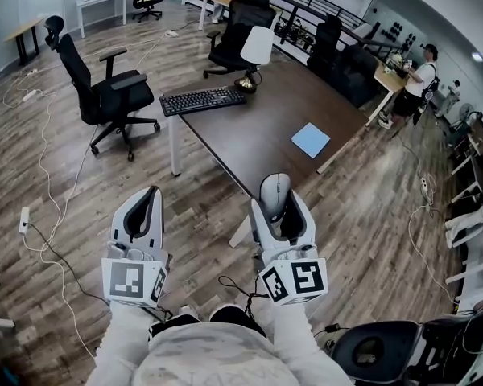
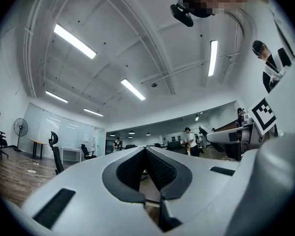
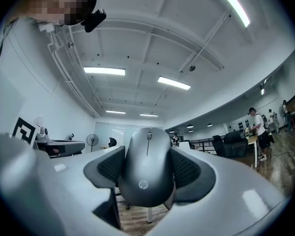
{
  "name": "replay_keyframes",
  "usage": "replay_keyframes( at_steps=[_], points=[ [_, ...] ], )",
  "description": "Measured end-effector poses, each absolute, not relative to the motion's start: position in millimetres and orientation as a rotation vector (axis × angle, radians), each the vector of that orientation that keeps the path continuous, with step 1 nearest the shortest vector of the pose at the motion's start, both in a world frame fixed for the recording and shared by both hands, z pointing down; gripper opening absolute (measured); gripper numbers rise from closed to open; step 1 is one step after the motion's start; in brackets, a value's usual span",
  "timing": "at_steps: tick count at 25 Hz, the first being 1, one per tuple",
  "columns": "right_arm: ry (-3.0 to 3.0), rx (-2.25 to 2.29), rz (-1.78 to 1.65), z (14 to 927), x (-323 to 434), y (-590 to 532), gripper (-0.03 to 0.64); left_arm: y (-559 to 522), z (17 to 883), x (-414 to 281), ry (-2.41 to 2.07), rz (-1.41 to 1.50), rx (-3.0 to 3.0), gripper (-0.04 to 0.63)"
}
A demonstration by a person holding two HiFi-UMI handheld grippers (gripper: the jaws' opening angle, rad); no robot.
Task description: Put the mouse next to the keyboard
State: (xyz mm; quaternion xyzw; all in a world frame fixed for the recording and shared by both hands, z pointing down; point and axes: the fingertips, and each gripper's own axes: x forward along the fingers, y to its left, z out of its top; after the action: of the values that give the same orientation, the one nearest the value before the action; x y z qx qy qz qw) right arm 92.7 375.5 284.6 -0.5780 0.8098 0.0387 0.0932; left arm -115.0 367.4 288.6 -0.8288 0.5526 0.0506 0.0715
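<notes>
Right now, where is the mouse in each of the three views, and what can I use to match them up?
Head view: mouse, low centre, clamped in the right gripper.
Left gripper view: not in it.
Right gripper view: centre foreground, filling the gap between the jaws.
Shared landmark: the standing person in a white top, at a far desk in all three.

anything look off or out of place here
Nothing spilled or broken. The mouse isn't on the desk: the right gripper holds it in the air, apart from the keyboard at the desk's far corner.
</notes>
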Motion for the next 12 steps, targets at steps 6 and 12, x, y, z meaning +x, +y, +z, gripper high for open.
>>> replay_keyframes(
  at_steps=[6, 12],
  points=[
    [2.425, -1.759, 0.131, 293.1, 83.2, 359.9, 0.304, 349.4, 292.1, -123.4, 1.649, 0.157, -2.498, 0.006],
    [2.432, -1.742, 0.145, 294.1, 77.3, 327.0, 0.304, 319.2, 293.9, -131.7, 1.661, 0.168, -2.472, 0.006]
  ],
)
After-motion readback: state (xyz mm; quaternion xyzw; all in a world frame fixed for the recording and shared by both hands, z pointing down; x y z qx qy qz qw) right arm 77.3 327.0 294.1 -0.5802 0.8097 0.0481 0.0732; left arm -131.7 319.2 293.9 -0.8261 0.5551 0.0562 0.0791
